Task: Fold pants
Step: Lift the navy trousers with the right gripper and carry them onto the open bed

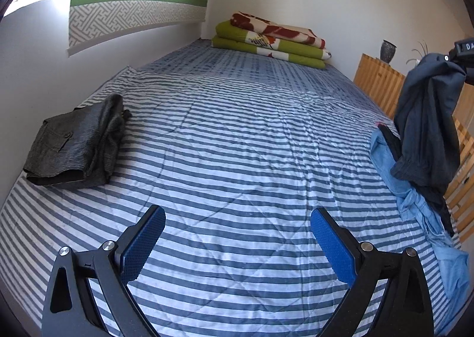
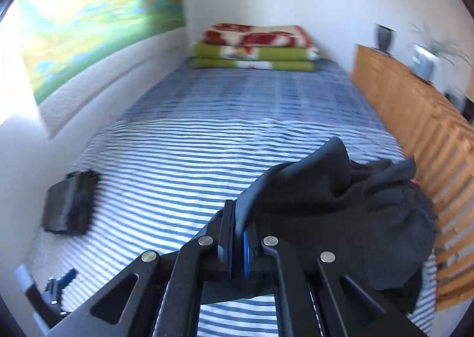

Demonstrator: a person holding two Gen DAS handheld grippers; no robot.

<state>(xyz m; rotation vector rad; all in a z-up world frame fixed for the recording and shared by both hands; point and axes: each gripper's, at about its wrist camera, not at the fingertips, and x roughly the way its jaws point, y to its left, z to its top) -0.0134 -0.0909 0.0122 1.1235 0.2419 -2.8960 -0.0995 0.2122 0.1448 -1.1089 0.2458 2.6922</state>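
**Dark pants lifted off the pile, left tongs empty**

With the right gripper (image 2: 237, 236) clamped on a bunched fold of the dark pants (image 2: 340, 218), I judge the step in hand is carrying them off the heap at the right edge of the bed (image 1: 237, 135) toward the open middle. From the left wrist view the dark pants (image 1: 426, 118) hang in the air by one pinch, lower end dangling just above the light blue jeans (image 1: 414, 189), which lie crumpled on the cover. My left gripper (image 1: 237, 242) is spread wide with nothing between its blue pads, low over the striped cover.

Doing it well, as I judge it: keep the pinch firm, lift high enough that the hanging end clears the jeans and doesn't drag them along. Then bring the left tongs in to catch a second point on the waistband or a hem so the cloth can be spread flat before any fold. One pinch alone leaves it twisted. I can't tell which part of the pants I've got, too bunched. Right view is blurred.

Count:
- pants held: one
- pants waiting at the right edge: one blue pair for sure; something black under it, can't tell if it's separate
- folded dark pants (image 1: 74, 147) by the left wall: one
- folded blankets (image 1: 272, 41) at the far end: one stack
- grippers: two
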